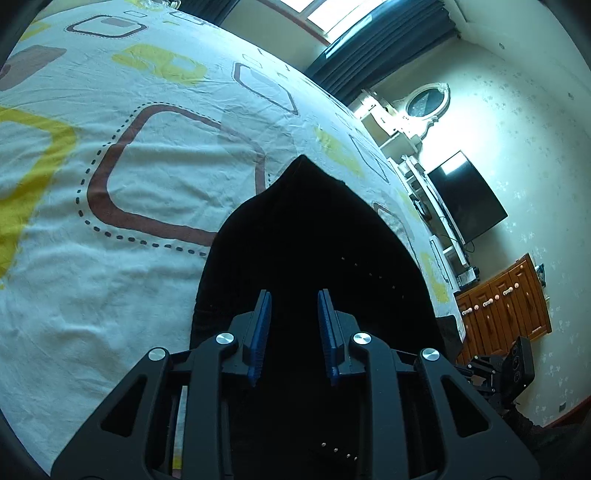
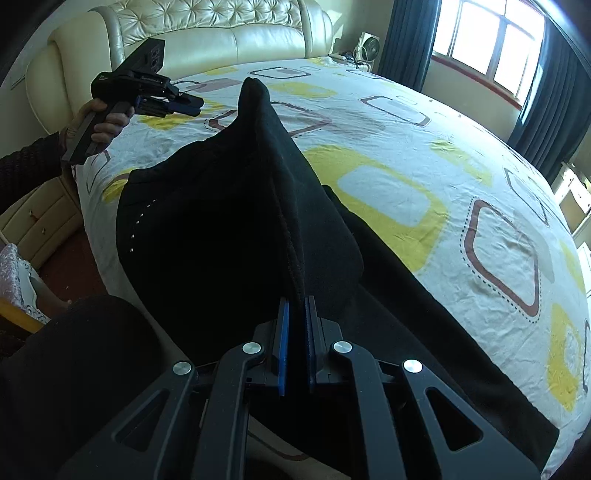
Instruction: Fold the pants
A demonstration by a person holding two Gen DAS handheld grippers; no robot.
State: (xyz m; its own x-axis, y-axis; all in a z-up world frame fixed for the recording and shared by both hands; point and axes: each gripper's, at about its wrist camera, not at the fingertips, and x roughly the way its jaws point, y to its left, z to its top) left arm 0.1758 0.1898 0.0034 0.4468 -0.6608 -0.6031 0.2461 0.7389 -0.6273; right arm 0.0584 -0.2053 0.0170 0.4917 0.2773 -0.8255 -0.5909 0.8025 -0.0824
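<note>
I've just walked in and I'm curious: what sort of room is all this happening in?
Most likely a home bedroom. There's a large bed with a patterned sheet and a tufted cream headboard, plus a wall television beside a mirrored dresser.

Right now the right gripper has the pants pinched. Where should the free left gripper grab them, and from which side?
Judging from the right wrist view: take the raised peak of the black pants, beside the open left gripper. It stands clear of the bedsheet, so the jaws can straddle it coming in level from the headboard side. The right gripper holds the near edge.
</note>
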